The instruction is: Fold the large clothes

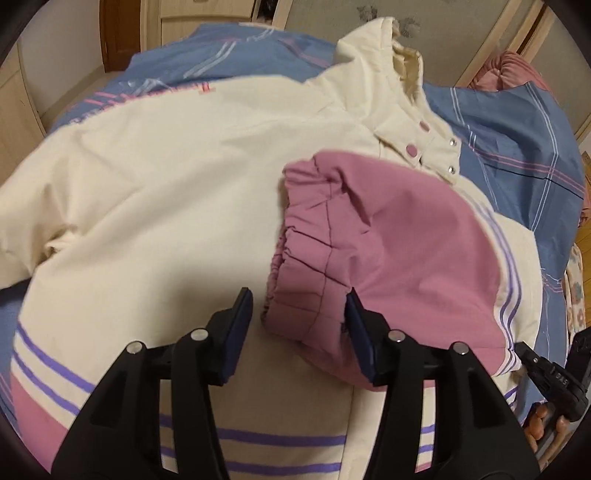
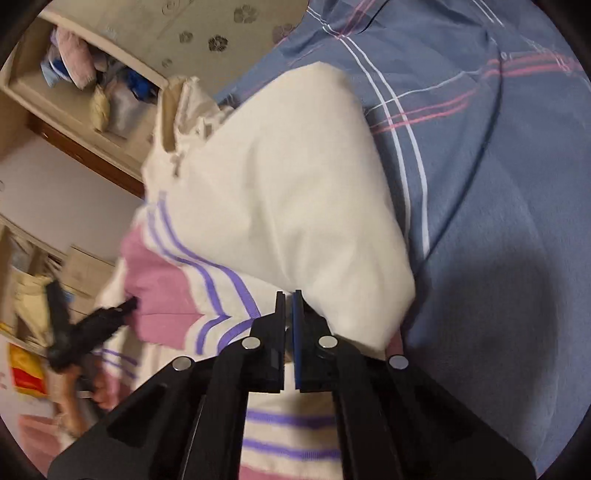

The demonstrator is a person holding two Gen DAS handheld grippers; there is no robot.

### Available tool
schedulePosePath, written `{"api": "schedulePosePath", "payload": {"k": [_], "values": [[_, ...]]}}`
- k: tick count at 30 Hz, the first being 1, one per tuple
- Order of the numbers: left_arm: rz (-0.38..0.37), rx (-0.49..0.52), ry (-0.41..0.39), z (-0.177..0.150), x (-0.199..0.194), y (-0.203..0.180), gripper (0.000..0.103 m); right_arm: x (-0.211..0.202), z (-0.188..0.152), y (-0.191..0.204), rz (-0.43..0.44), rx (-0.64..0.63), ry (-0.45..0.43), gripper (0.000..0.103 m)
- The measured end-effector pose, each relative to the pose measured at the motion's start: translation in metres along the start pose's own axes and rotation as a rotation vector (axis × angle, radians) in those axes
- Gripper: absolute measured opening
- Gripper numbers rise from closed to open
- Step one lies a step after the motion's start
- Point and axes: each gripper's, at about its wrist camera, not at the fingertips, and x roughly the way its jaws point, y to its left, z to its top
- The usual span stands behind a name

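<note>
Jacket (image 1: 177, 192) lay spread on the bed (image 1: 509, 147).
My left gripper (image 1: 299, 332) hung over it, fingers wide around the pink cuff (image 1: 306, 280); my right gripper (image 2: 290, 325) had its fingers nearly closed, pinching cream fabric.

Blue plaid bedspread (image 2: 498, 184); floral wallpaper (image 2: 229, 29); cream shelf unit w/ clutter (image 2: 85, 88); wood door (image 1: 118, 33).
</note>
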Motion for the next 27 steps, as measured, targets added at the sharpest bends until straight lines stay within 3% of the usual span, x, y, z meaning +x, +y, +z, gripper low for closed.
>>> {"api": "schedulePosePath", "payload": {"k": [2, 4, 6, 8, 10, 14, 18, 20, 23, 25, 27], "values": [[0.012, 0.011, -0.06, -0.002, -0.02, -0.002, 0.052, -0.018, -0.006, 0.005, -0.058, -0.049, -0.029, 0.006], [0.026, 0.007, -0.135, -0.003, -0.042, -0.005, 0.053, -0.04, -0.011, 0.019, -0.137, -0.116, -0.085, 0.017], [0.013, 0.005, -0.201, -0.004, -0.06, -0.013, 0.058, -0.058, -0.012, 0.038, -0.155, -0.18, -0.17, 0.043], [-0.02, 0.041, -0.197, -0.005, -0.064, -0.028, 0.064, -0.063, -0.007, 0.054, -0.155, -0.227, -0.221, 0.058], [-0.022, 0.106, -0.143, -0.008, -0.049, -0.052, 0.06, -0.047, -0.001, 0.064, -0.178, -0.255, -0.196, 0.058], [0.042, 0.141, -0.03, -0.02, -0.001, -0.066, 0.056, 0.011, -0.004, 0.04, -0.282, -0.176, -0.05, 0.055], [0.081, 0.191, -0.022, -0.028, 0.014, -0.068, 0.056, 0.018, -0.009, 0.03, -0.291, -0.176, -0.039, 0.051], [0.088, 0.201, -0.021, -0.027, 0.012, -0.069, 0.056, -0.002, -0.012, 0.031, -0.219, -0.155, -0.056, 0.052], [0.07, 0.188, -0.007, -0.024, 0.014, -0.065, 0.056, -0.033, -0.019, 0.008, -0.029, -0.017, -0.054, 0.052], [0.059, 0.175, -0.002, -0.023, 0.015, -0.063, 0.056, -0.043, -0.024, -0.016, 0.133, 0.147, -0.027, 0.052], [0.053, 0.167, 0.003, -0.024, 0.016, -0.062, 0.056, -0.043, -0.035, -0.038, 0.401, 0.287, -0.022, 0.052]]}}
